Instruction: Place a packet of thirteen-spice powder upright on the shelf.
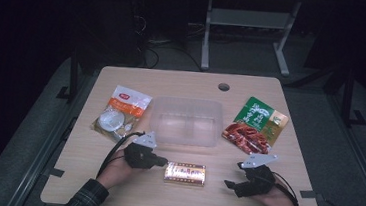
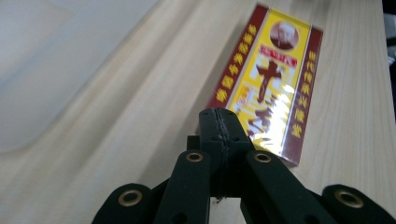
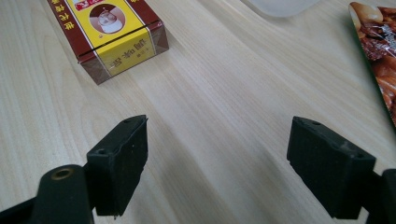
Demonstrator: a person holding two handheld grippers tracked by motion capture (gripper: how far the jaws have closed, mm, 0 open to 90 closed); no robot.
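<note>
Two tongs rested low on the counter (image 1: 89, 175) in the high view, one in each of the person's hands. The left tongs (image 1: 164, 160) pointed right, their tip at the left end of the box (image 1: 185, 174), which lay flat on the near middle of the counter. The right tongs (image 1: 230, 185) sat well to the right of the box, aimed left toward it, with bare wood between. Beyond the box stood a clear tub (image 1: 185, 122), roughly centred. An orange pouch (image 1: 121, 112) lay to the tub's left and a green pouch (image 1: 256, 125) to its right, both flat on the counter.

Seen from the left gripper view, the left tongs (image 2: 218, 112) had their jaws pressed together with nothing between them. Their tip lay right at the near left corner of the box (image 2: 271, 84); whether it touched the card could not be told. The box was red-edged with a yellow face and ran away from the camera, slightly blurred. The tub (image 2: 42, 70) showed pale at the upper left.

From the right gripper view, the right tongs (image 3: 217, 151) stood wide apart, gripping nothing, with plain counter (image 3: 224, 84) between the two jaws. The box (image 3: 112, 35) lay ahead and to the left, well clear of the jaws, its short end facing the camera. A corner of the tub (image 3: 280, 5) showed at the top edge, and the green pouch (image 3: 376, 51) ran along the right edge.
</note>
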